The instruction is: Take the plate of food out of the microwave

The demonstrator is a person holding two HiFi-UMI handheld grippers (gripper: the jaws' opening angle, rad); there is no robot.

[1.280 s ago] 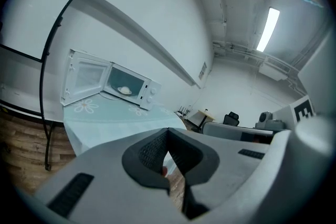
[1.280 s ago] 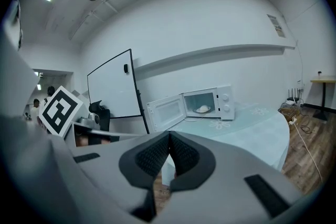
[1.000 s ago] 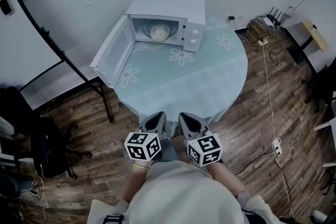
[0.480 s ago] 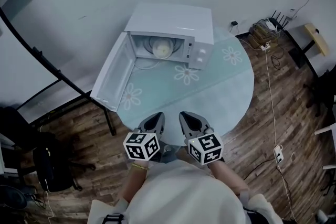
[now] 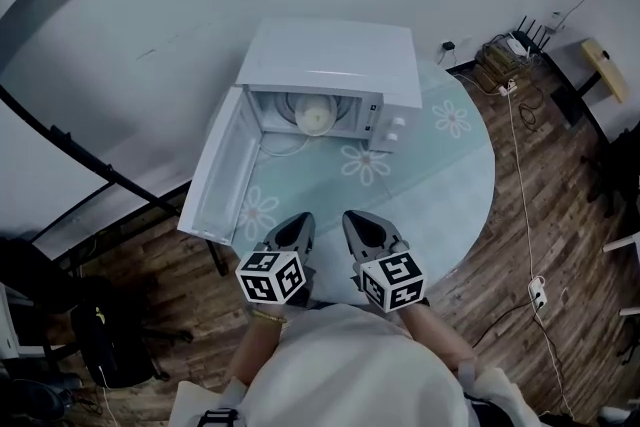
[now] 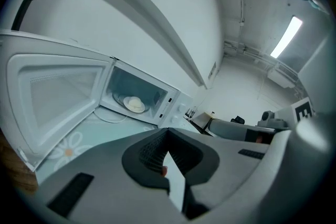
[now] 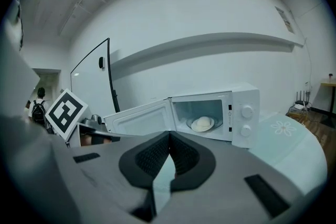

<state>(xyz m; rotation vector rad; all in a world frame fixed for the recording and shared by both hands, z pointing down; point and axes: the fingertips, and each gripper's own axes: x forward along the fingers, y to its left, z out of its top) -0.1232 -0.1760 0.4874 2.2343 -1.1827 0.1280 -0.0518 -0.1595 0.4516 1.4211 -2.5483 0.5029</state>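
approach is judged in hand; left gripper and right gripper are held closed, empty; jaws must be opened before the plate in the microwave is gripped

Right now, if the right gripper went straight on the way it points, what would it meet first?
Likely the open microwave, at its front. Angled slightly down, the right gripper might touch the tablecloth first. Depth is unclear.
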